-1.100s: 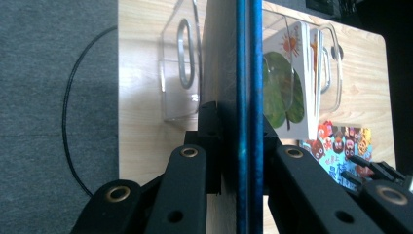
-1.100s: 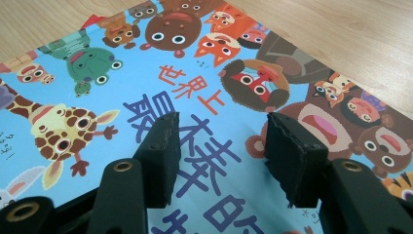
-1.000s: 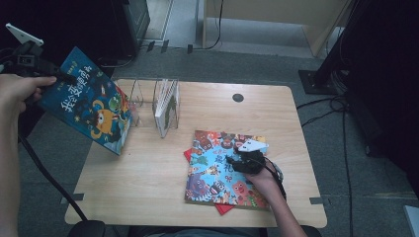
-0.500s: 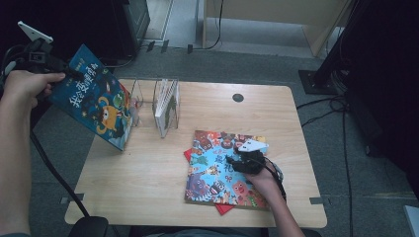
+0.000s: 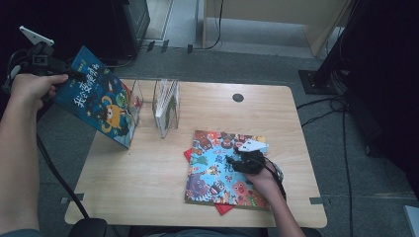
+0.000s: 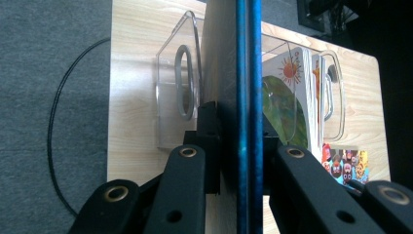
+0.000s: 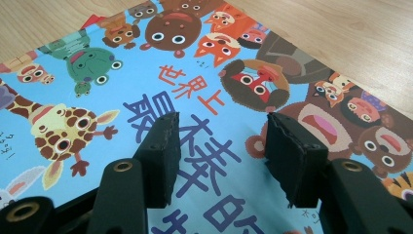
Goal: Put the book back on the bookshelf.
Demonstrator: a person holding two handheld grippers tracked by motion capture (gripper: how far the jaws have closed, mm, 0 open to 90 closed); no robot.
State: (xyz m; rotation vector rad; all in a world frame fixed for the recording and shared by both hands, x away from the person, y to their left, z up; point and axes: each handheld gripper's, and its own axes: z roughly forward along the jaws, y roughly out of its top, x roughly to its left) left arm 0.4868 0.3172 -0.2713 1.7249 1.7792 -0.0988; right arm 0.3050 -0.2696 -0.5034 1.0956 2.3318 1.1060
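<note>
My left gripper point(image 5: 66, 74) holds a blue picture book point(image 5: 99, 103) tilted in the air past the table's left edge, beside a clear rack point(image 5: 165, 106). In the left gripper view the book point(image 6: 247, 73) stands edge-on between the jaws of the left gripper point(image 6: 241, 141). They have just been opening slightly, and the pads still touch both faces. My right gripper point(image 5: 232, 160) rests on a colourful animal book point(image 5: 212, 177) lying flat at the table's front right. The jaws of the right gripper point(image 7: 219, 146) stand open over the cover point(image 7: 195, 97) with nothing between them.
The clear rack point(image 6: 180, 97) holds upright books, one with a sun on it point(image 6: 292, 92). A red book point(image 5: 188, 155) sticks out under the animal book. The wooden table point(image 5: 148, 197) has a round hole point(image 5: 237, 97) at the back. A black cable point(image 5: 54, 168) hangs at the left.
My left hand has shifted slightly up and to the right with the blue book. The right hand and its gripper have not moved.
</note>
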